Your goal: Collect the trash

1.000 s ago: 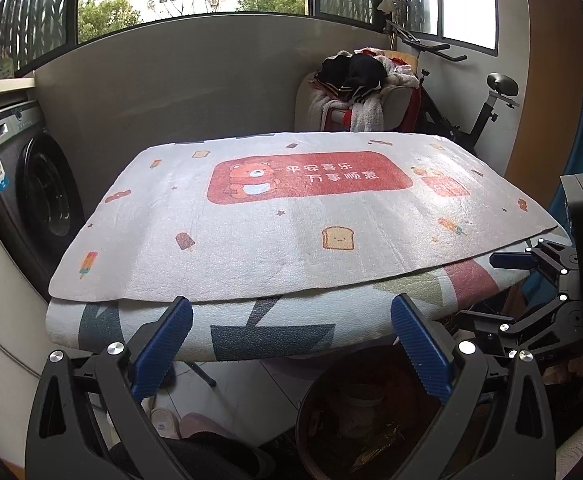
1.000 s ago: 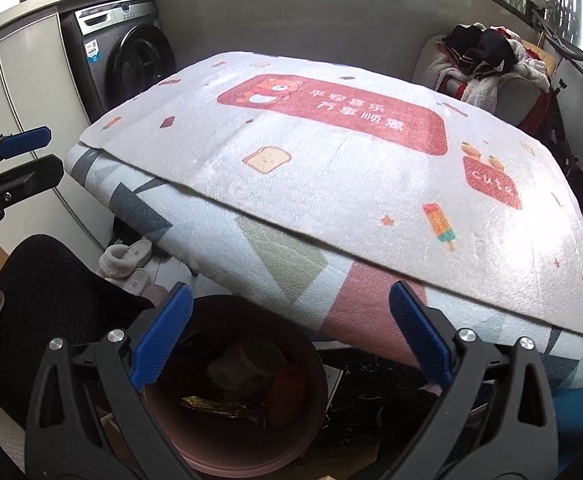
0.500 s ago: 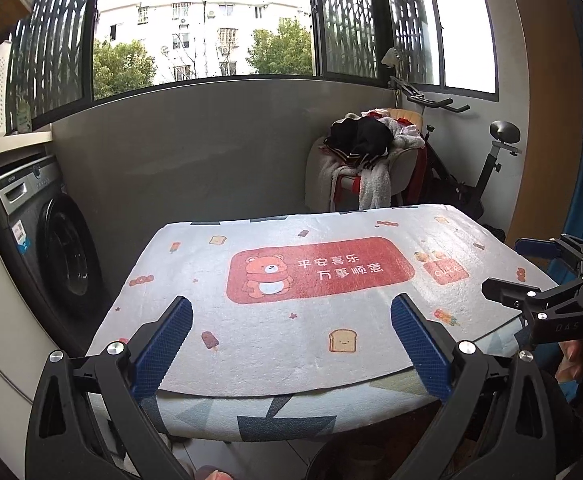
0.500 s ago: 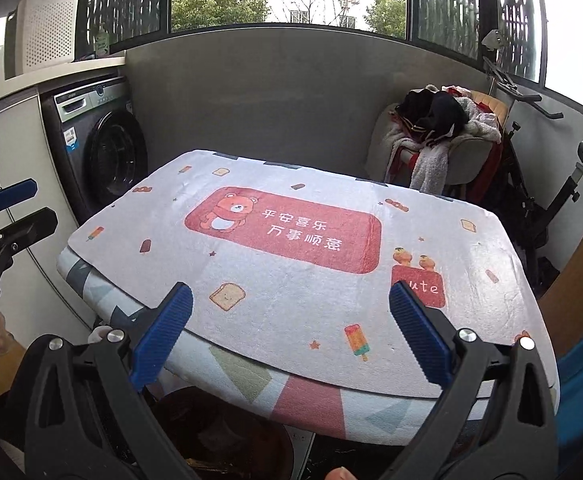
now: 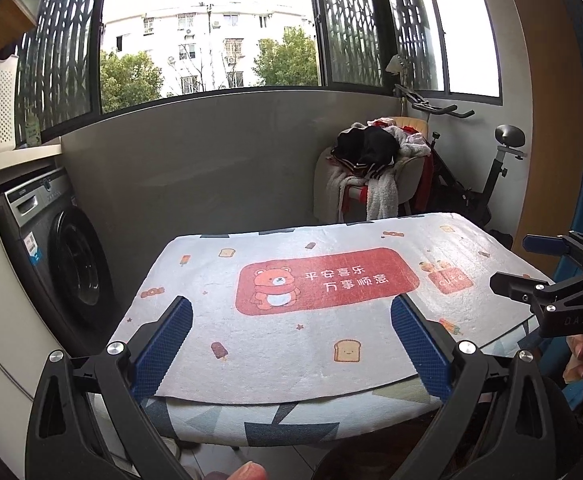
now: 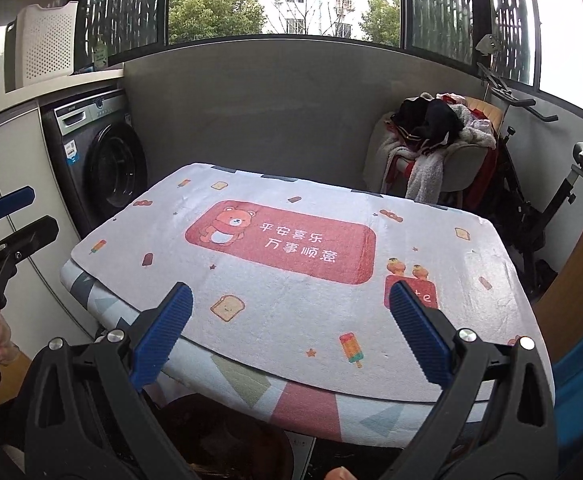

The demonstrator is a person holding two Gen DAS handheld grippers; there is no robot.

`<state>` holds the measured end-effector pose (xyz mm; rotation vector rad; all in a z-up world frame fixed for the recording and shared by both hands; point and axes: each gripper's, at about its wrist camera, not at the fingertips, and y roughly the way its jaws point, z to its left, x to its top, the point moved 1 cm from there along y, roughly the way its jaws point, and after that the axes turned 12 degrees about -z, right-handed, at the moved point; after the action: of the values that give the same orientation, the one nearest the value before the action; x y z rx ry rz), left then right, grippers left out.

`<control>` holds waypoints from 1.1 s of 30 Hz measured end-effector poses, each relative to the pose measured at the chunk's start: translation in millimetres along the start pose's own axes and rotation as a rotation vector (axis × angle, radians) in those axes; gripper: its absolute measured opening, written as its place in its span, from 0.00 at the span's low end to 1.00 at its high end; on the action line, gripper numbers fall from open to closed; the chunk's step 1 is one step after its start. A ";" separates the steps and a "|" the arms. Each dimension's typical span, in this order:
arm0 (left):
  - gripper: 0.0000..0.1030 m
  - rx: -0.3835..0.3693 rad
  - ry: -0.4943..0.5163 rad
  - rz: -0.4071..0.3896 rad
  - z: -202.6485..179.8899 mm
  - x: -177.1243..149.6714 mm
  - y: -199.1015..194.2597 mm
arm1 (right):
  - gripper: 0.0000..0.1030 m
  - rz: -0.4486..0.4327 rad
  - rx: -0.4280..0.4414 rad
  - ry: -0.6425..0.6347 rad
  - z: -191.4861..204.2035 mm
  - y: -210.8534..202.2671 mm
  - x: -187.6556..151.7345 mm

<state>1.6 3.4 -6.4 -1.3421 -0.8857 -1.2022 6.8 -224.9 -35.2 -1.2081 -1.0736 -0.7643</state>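
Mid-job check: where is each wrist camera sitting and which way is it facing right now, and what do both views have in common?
Left wrist: on the left gripper, open, facing across the bear mat toward the window; the right gripper and fingers show at right.
Right wrist: on the right gripper, open, facing the mat from its right corner; bin rim below, left gripper at left edge.
Shared: mat, washing machine, clothes chair.

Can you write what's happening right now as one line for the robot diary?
left gripper: open, empty | right gripper: open, empty | both above table mat | bin under table edge
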 end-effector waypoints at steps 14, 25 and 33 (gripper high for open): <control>0.94 0.017 -0.066 0.058 12.8 -7.1 7.7 | 0.94 0.007 -0.008 0.017 -3.3 1.5 -5.3; 0.94 0.027 -0.069 0.071 14.9 -10.7 9.7 | 0.94 0.013 -0.010 0.022 -4.3 2.9 -8.9; 0.94 0.025 -0.055 0.070 12.3 -11.9 8.5 | 0.94 0.015 -0.011 0.023 -4.7 2.8 -10.6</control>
<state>9.4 15.8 -18.8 -1.3806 -0.8822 -1.1017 6.9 -229.6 -46.1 -1.2127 -1.0415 -0.7711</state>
